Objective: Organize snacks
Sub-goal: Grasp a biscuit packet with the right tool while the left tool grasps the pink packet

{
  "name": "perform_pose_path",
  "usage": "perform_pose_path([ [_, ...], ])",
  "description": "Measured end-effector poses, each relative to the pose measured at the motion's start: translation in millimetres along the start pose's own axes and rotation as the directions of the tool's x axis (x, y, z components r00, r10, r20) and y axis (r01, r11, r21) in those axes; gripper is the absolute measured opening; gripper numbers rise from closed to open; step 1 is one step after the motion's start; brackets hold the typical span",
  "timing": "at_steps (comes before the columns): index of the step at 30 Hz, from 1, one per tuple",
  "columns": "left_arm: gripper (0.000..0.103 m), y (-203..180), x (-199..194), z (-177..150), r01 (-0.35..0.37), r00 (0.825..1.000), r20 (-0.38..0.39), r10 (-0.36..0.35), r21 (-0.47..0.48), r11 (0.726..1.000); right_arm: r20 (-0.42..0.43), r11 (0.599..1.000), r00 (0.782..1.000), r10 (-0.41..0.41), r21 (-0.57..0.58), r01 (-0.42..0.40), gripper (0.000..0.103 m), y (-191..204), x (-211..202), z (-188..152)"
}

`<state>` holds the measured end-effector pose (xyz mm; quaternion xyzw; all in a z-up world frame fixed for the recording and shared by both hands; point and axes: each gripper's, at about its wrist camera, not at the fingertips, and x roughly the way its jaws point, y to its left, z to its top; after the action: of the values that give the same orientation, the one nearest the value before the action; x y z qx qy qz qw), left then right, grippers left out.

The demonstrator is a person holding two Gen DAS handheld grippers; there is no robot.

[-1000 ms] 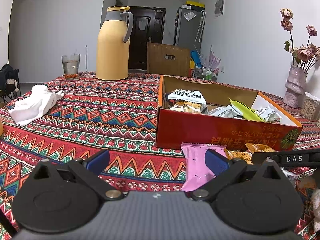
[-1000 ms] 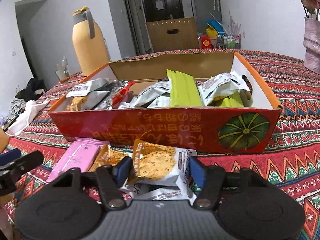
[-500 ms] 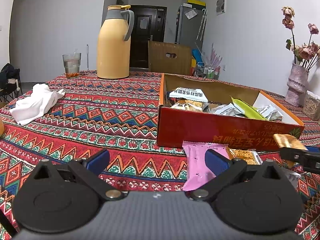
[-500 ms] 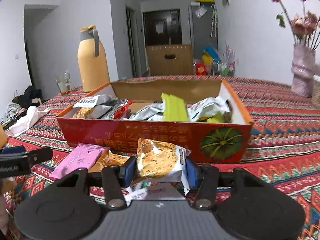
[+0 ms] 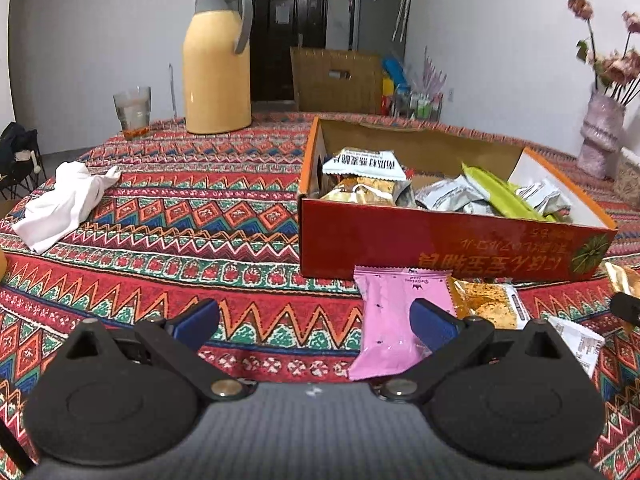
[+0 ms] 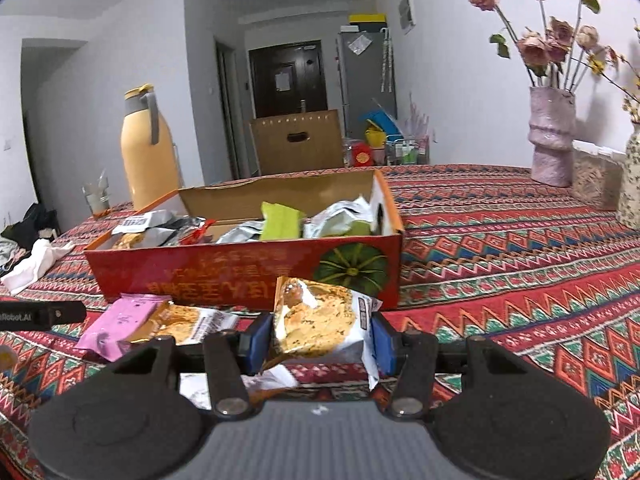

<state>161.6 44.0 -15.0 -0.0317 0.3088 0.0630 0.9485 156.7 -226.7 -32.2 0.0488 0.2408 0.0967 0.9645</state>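
Left gripper (image 5: 314, 316): jaws spread wide and holding nothing, low over the bench (image 5: 168, 216); its right pad sits in front of the pink snack packet (image 5: 386, 320), which lies flat on the cloth.
Loose snacks: the pink packet and an orange cracker packet (image 5: 486, 304) lie just in front of the red carton's near wall.
Red carton (image 6: 240, 270): open-topped, already part-filled with silver and green packets.
Right gripper (image 6: 318, 338): jaws about half open, pads pressed on both sides of a cracker packet (image 6: 316, 316), which looks lifted clear of the bench in front of the carton's near right corner.
Step in hand: carrying this packet to the carton.
Next move: probably raise it over the near wall, then release inside.
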Motion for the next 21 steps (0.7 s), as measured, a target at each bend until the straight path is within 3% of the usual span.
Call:
perform_pose_path([
  [6,0.103,-22,5,9,0.013,1.0,-0.021,-0.012,0.033,0.999,0.006,1.0,1.0,0.003,0.03,-0.003,0.051,-13,-2,-4],
  [15,0.103,-53,26,5,-0.043,0.996,-0.073,0.049,0.089,0.995,0.019,0.999,1.0,0.008,0.054,-0.009,0.051,-27,-1,-6],
  [21,0.092,-55,41,1,-0.069,0.99,-0.114,0.078,0.08,0.994,0.019,0.998,1.0,0.016,0.055,-0.017,0.051,-31,5,-6],
])
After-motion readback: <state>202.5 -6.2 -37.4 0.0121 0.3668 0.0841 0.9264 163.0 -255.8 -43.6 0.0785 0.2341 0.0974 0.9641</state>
